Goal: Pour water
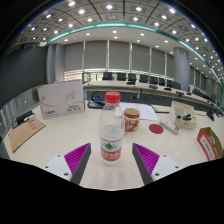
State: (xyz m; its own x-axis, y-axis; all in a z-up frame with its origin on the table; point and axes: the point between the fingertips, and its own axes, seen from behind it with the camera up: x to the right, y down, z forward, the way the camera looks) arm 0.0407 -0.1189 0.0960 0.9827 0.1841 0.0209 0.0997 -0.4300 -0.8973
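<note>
We are in the approach step: our gripper (110,160) is wide open and holds nothing, the water bottle (112,130) stands between its fingers, so next we should probably close on it, before pouring toward the cup (132,119).

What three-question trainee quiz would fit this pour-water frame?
1. True or false: the tongs are shut on the water bottle.
2. What colour is the bottle's cap?
A. blue
B. red
C. green
3. Which vessel stands just beyond the bottle, on the table?

Key:
1. False; the bottle stands on the table between the open pink-padded fingers, with gaps at both sides.
2. B.
3. A mug with a red pattern.
</note>
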